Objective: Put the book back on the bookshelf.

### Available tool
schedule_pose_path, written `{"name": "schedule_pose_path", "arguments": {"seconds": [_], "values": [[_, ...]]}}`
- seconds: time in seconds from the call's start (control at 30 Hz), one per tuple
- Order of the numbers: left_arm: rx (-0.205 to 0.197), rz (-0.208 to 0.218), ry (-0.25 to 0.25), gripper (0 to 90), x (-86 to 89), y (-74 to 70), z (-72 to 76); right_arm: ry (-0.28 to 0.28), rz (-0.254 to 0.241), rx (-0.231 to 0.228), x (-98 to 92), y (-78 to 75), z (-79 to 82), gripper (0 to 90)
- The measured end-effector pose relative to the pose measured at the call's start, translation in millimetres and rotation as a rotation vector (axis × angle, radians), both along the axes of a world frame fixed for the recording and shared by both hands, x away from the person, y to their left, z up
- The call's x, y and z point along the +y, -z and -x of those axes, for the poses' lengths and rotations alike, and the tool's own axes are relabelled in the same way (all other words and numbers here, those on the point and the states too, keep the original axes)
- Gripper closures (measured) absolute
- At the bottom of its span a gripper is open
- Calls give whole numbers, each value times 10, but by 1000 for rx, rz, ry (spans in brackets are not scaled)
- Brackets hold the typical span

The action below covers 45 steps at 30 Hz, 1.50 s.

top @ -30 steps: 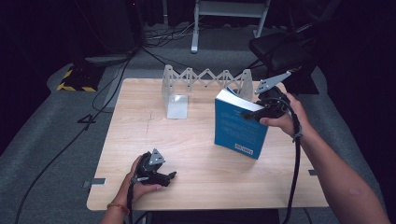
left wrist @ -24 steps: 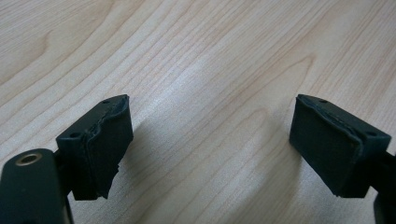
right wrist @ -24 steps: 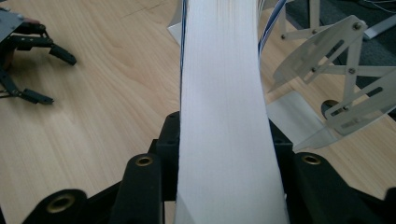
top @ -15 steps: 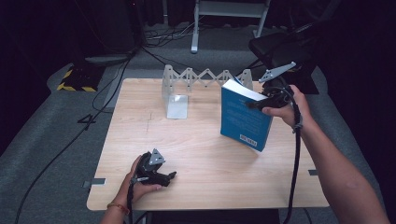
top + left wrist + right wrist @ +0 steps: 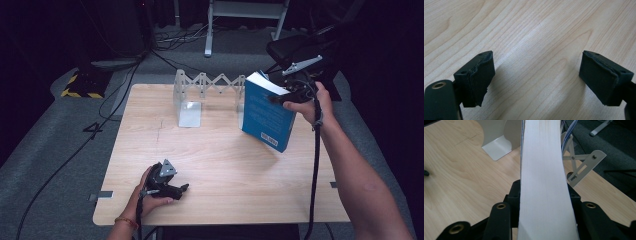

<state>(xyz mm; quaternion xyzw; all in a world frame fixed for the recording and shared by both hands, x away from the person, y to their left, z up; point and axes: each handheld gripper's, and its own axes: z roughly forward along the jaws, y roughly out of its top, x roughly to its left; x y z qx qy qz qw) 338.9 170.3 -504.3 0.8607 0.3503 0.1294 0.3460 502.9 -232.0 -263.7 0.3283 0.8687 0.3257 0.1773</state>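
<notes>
A thick blue book [image 5: 266, 112] hangs tilted above the right side of the wooden table [image 5: 215, 165], with my right gripper [image 5: 291, 96] shut on its upper edge. In the right gripper view the book's white page block [image 5: 544, 182] runs up between the two black jaws. My left gripper [image 5: 172, 189] rests near the table's front left edge, held by a hand. Its jaws stand wide apart in the left gripper view, with only bare wood between the pads [image 5: 477, 80].
A white accordion-style book rack [image 5: 210, 87] with a metal bookend [image 5: 189, 112] stands at the back of the table. Its end plate [image 5: 584, 165] lies just right of the book. Cables and a black-and-yellow box [image 5: 80, 85] lie on the grey floor.
The right gripper has carried the book to the right and a little higher, towards the rack's right end. The left gripper has stayed put.
</notes>
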Motion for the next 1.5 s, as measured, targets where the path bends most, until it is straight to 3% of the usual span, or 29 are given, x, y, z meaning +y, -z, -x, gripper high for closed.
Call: {"name": "schedule_pose_path", "arguments": {"seconds": [0.43, 0.97, 1.23, 1.5], "values": [[0, -1, 3, 135, 1, 0, -2, 80, -1, -25, 79, -42, -300, 612], [0, 0, 6, 135, 1, 0, -5, 175, -60, -32, 288, 157, -715, 611], [0, 0, 9, 134, 2, 0, -9, 199, -87, -44, 324, 243, -805, 610], [-1, -2, 10, 131, 0, 0, -11, 205, -99, -55, 276, 276, -784, 605]]}}
